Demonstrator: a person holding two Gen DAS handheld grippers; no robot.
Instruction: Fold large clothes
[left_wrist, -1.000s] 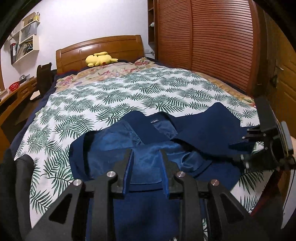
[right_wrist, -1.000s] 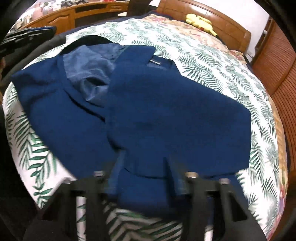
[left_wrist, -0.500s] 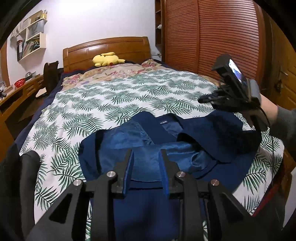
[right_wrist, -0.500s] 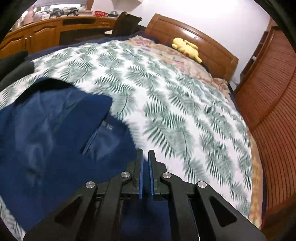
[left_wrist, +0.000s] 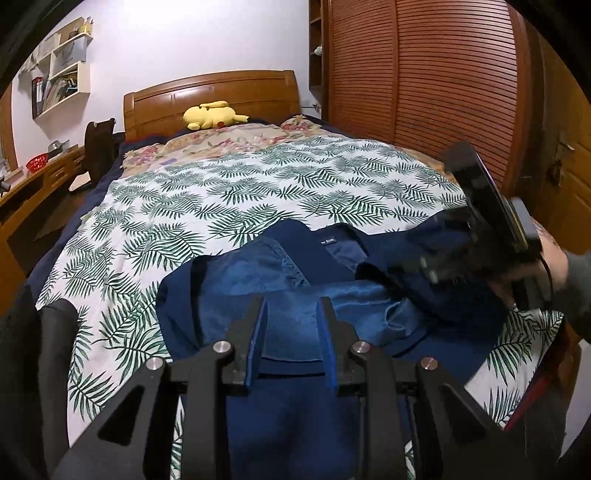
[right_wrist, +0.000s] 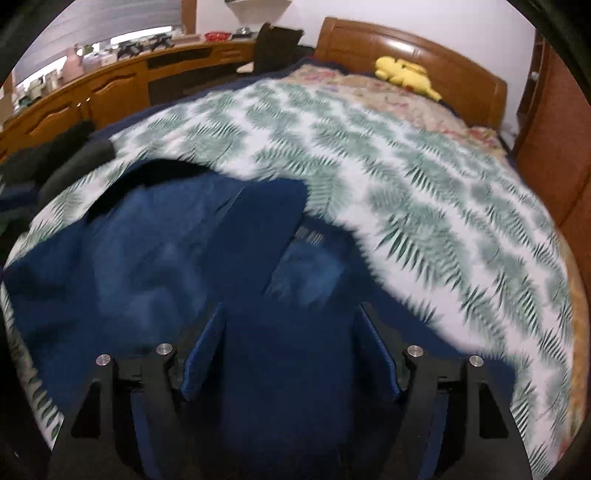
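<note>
Navy jacket (right_wrist: 155, 266) lies beneath right gripper (right_wrist: 291, 314), its jaws opening, empty; left gripper (left_wrist: 291, 306) unclear.

The jacket (left_wrist: 306, 417) is navy with a shinier blue lining (left_wrist: 347, 306). The bedspread (left_wrist: 229, 199) is white with green fern leaves. A yellow plush toy (left_wrist: 210, 115) lies by the brown wooden headboard (left_wrist: 207, 96).

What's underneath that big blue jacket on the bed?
The blue jacket lies on a leaf-print bedspread, which shows all around it. Its opened front shows a shiny blue lining. Whatever lies directly beneath the jacket is covered and cannot be seen.
</note>
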